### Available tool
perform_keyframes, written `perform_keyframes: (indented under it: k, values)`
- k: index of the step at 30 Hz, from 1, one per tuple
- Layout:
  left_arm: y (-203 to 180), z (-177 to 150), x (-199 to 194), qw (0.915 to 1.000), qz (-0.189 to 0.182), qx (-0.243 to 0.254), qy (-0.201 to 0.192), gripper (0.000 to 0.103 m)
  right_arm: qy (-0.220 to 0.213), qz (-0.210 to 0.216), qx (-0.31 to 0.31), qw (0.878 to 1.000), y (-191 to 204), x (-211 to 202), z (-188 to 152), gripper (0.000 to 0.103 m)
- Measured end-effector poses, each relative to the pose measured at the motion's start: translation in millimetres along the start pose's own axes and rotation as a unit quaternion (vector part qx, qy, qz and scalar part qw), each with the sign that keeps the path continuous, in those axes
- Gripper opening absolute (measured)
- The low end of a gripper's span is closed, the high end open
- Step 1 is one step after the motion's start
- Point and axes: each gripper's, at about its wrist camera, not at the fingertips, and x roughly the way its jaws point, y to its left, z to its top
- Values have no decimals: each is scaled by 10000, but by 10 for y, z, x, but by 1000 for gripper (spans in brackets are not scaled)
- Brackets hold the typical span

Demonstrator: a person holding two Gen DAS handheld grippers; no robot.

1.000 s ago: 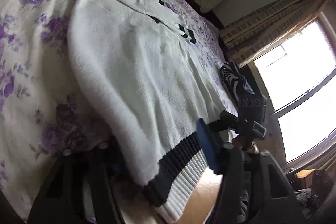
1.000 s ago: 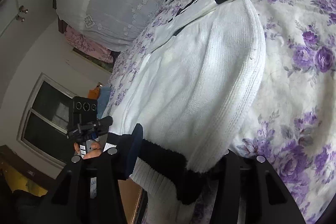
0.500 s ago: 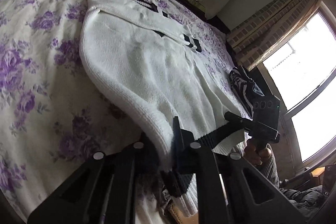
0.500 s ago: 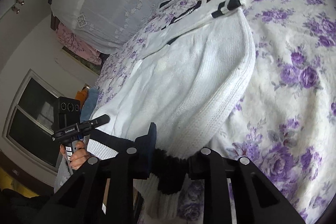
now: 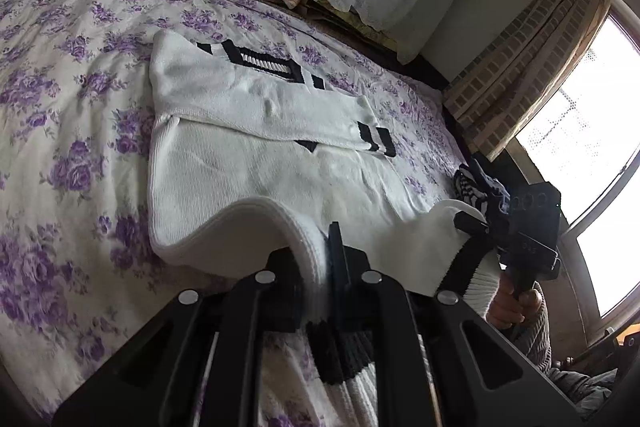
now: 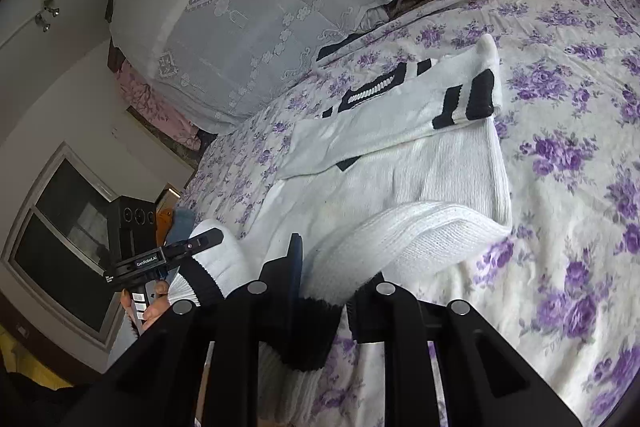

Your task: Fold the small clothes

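a: state of the sweater?
b: white sweater (image 5: 256, 163) lies flat on the floral bedspread (image 5: 68, 155). a sleeve (image 5: 280, 103) with black bands is folded across the upper body of it. the near hem end is lifted off the bed and curls over.

a: left gripper?
b: left gripper (image 5: 320, 267) is clenched on the sweater's hem at one corner. white knit edge is pinched between the two fingers, and the black band and white ribbing hang below them.

a: right one?
b: right gripper (image 6: 324, 283) is clamped on the other hem corner. black band sits between the fingers, and the white body fabric bulges up just beyond them. from the left wrist view the right unit shows at the far side, with a hand (image 5: 510, 303) wrapped round its handle.

a: and the left unit from the right wrist view?
b: visible low left, hand (image 6: 150, 305) on the handle, hem fabric draped at its tip.

a: anything else around?
b: lace-covered bedding (image 6: 256, 11) piled at the head of the bed. a striped dark garment (image 5: 474, 187) sits near the bed edge on the window side, apart from the sweater. curtain (image 5: 532, 67) beside a bright window (image 5: 592, 131).
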Motion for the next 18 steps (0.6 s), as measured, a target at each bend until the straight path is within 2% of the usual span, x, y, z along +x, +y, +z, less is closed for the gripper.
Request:
perform_keyframes:
  k: [6,18]
  values:
    - [66,266,97,9999,9,-57,-84,9,-29,15,46,10000,-92,168,298,20]
    - [235,845,300,9994,85,-171,-302,9,-110,47,512,9986,-414,522,908,20]
